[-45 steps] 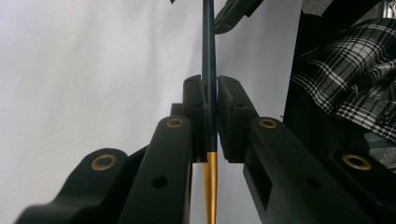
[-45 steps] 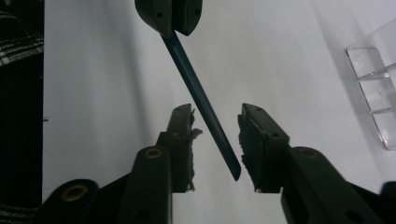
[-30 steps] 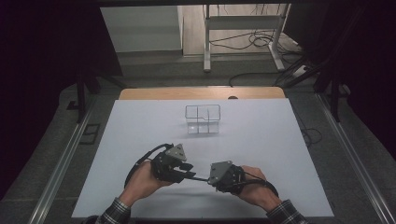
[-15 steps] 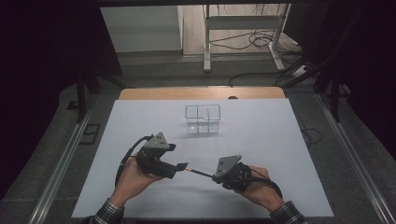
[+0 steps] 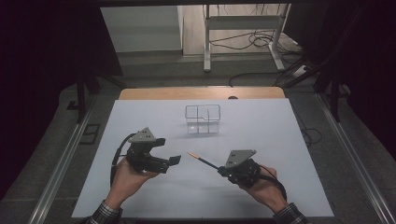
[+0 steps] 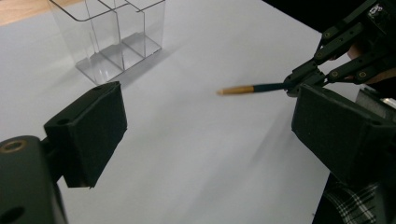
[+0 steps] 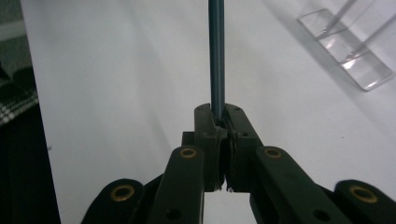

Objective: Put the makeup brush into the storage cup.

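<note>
Right gripper (image 5: 220, 171) clamped tight on the dark shaft of a pen (image 5: 201, 159), pads pinching it at the butt end; pen sticks out toward table centre, orange tip (image 6: 236, 89) leading, off the surface. Left gripper (image 5: 171, 162) jaws wide apart, have just been opening, nothing between them; pen tip sits just beyond its pads, not touching. White table (image 5: 280, 140) under both, wooden edge at the far side. Clear divided organizer (image 5: 202, 119) stands upright past the grippers, mid-table, well apart from the pen. Both hands low near the front edge, plaid cuffs showing, left hand (image 5: 125, 175), right hand (image 5: 264, 186).
</note>
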Available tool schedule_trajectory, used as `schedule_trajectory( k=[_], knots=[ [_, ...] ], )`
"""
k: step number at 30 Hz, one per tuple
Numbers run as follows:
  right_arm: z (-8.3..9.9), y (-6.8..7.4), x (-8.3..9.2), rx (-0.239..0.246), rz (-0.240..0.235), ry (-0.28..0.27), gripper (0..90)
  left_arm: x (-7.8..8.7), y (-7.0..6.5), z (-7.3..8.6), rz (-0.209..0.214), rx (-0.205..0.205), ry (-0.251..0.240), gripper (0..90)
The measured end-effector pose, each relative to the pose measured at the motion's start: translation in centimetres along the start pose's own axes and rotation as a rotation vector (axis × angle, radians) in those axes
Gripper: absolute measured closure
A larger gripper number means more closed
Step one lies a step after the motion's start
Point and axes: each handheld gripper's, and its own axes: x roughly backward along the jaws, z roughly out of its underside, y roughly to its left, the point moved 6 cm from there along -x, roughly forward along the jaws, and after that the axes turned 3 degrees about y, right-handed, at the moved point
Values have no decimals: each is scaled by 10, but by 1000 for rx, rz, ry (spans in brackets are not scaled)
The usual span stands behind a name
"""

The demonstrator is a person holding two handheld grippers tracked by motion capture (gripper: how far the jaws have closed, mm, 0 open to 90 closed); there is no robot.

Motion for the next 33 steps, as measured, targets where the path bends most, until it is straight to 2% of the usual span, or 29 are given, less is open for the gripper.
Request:
schedule_trajectory(
  k=[6,11,15,20,27,33],
  knots=[
    [-4,-5,7,-76,20,-71,848,-6,-4,-2,47,37,-25,156],
    [-9,-5,11,-114,31,-125,848,-15,-7,-3,84,61,-32,215],
    [-13,-4,13,-135,32,-155,848,-21,-10,-5,128,97,-60,278],
    [-18,0,13,-149,33,-190,848,-26,-12,-8,178,142,-85,349],
    [-25,6,10,-140,35,-220,848,-31,-14,-13,274,207,-127,466],
    [-29,11,7,-133,32,-232,848,-36,-16,-14,318,235,-131,561]
  ],
)
